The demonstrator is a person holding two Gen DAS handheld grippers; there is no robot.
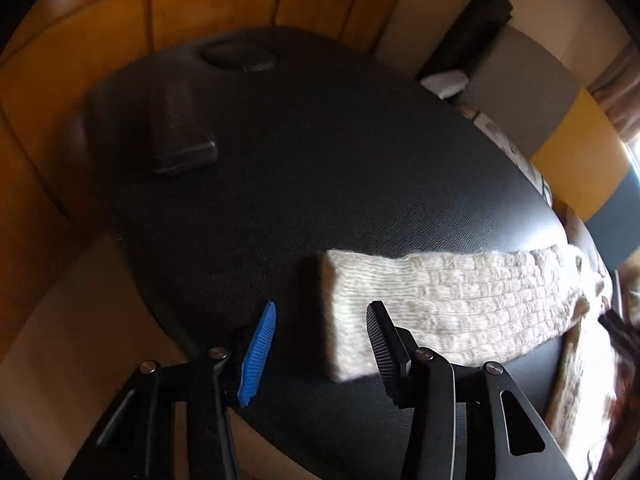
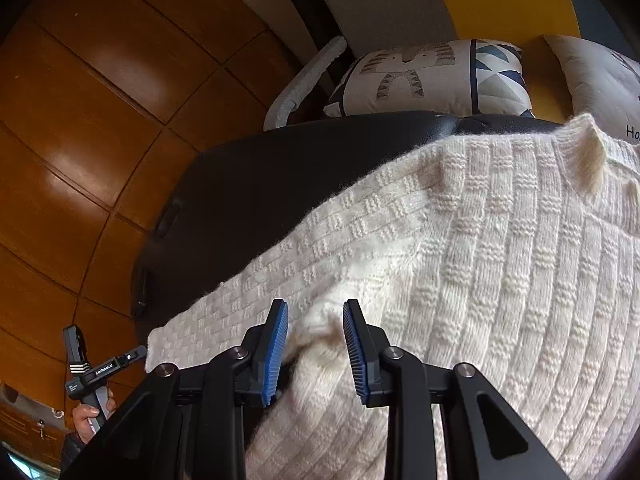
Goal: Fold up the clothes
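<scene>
Lying on the black table [image 1: 304, 184], cream sweater [image 2: 500, 264] with sleeve [image 1: 440, 300] stretched sideways; left gripper [image 1: 320, 348] spread, empty at its cuff; right gripper [image 2: 316, 356] pinching a body fold.

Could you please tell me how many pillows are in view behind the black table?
2. A patterned pillow sits just beyond the table's far edge, and a plain cream pillow lies to its right, partly cut off. More may be hidden.
</scene>
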